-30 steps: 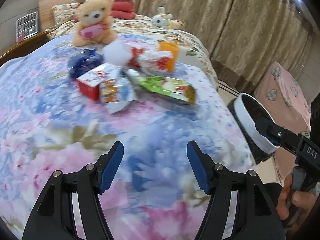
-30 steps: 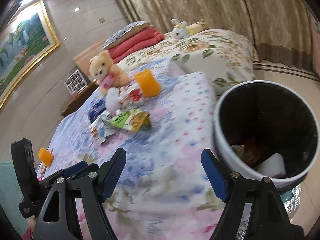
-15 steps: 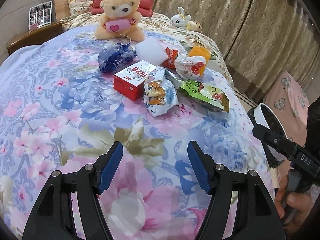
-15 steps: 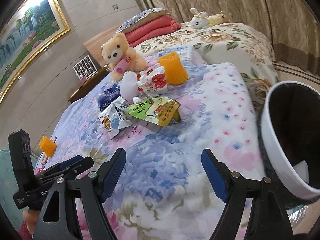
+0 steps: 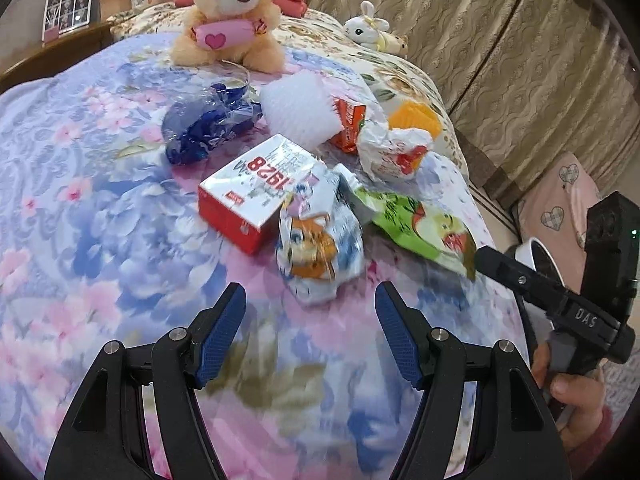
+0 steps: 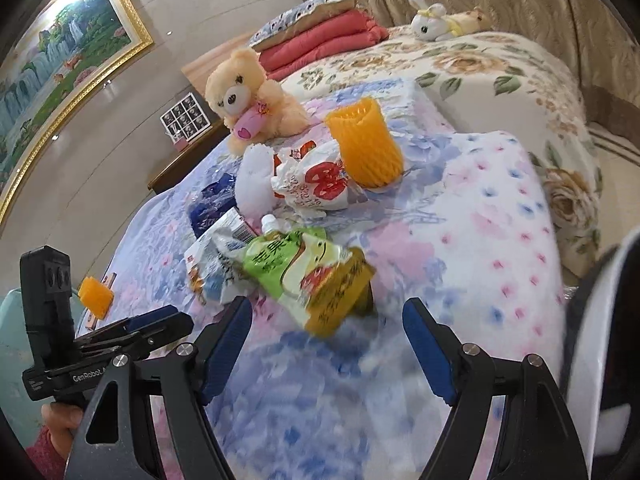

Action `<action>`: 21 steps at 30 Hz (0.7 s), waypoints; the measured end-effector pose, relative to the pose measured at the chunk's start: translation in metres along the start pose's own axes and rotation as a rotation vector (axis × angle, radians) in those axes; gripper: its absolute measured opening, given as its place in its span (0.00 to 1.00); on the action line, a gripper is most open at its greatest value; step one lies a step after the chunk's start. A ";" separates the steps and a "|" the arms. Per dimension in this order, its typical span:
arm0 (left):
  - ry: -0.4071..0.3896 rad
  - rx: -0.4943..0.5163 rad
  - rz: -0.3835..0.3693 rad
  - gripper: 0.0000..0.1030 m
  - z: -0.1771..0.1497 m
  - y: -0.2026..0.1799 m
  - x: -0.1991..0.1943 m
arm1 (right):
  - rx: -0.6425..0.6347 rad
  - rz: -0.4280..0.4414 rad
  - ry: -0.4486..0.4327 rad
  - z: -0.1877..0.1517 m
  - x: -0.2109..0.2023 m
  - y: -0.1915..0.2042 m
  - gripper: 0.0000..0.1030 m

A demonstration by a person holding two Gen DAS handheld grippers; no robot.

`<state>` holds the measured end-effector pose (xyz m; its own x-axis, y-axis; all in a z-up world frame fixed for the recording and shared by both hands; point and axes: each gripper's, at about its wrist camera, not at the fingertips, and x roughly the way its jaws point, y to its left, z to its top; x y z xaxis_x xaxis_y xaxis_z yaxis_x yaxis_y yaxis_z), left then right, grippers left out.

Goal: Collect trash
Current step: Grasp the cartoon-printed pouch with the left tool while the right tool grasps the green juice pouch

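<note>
Both grippers had closed in on the trash pile, jaws wide and empty.
Left gripper [image 5: 310, 310] best straddled cartoon snack bag [image 5: 320, 248]; right gripper [image 6: 326, 326] faced green pouch [image 6: 304, 272].

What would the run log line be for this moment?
phase: approach | left gripper: open, empty, facing cat wrapper | right gripper: open, empty, facing green pouch | bin: right

"1928" reads upside down on the red-and-white box [image 5: 256, 192] — "DAS" marks the right hand-held gripper [image 5: 586, 322], "GenRobot" the left hand-held gripper [image 6: 86, 378].
</note>
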<state>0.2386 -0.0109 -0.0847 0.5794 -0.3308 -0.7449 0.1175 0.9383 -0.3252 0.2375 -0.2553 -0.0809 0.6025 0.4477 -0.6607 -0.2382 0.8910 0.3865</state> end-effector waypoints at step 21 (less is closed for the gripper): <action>-0.007 0.038 -0.083 0.19 -0.017 -0.013 -0.003 | 0.012 0.033 0.048 -0.012 0.011 0.000 0.42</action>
<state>0.2220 -0.0238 -0.0882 0.5721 -0.4072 -0.7120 0.1960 0.9108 -0.3634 0.2352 -0.2498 -0.0957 0.5575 0.4803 -0.6772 -0.2477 0.8748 0.4165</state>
